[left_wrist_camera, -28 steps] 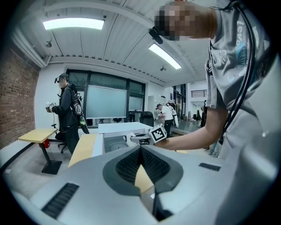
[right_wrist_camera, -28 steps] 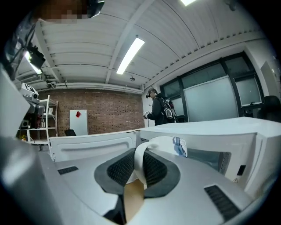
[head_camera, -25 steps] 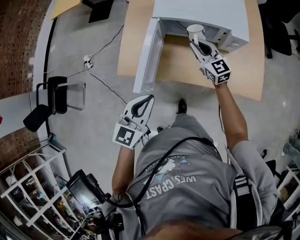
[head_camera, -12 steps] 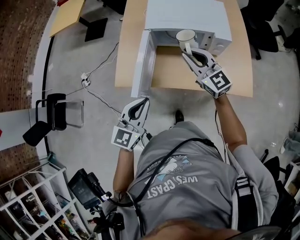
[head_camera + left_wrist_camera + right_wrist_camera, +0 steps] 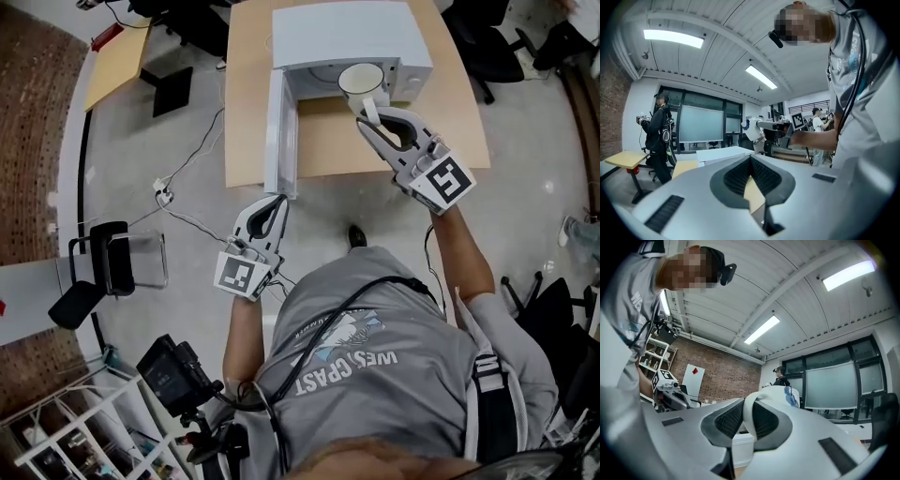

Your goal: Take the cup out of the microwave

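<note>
The white microwave (image 5: 349, 36) stands on a wooden table (image 5: 328, 141) with its door (image 5: 279, 131) swung open to the left. My right gripper (image 5: 367, 114) holds the white cup (image 5: 361, 81) up in front of the microwave's opening, shut on the cup's handle (image 5: 748, 423). In the right gripper view the cup's body (image 5: 780, 393) rises just beyond the jaws (image 5: 749, 405). Lower down, my left gripper (image 5: 275, 208) hangs near the door's front end, off the table. Its jaws meet at the tips (image 5: 751, 160) with nothing between them.
Cables (image 5: 183, 192) trail over the floor left of the table. A black chair (image 5: 108, 267) stands at the left, a camera on a stand (image 5: 173, 375) at the lower left, and office chairs (image 5: 487, 42) behind the table's right end. Other people stand farther back in the room.
My right gripper has risen and come back out of the microwave with the cup. My left gripper has drifted slightly up, closer to the door's end.
</note>
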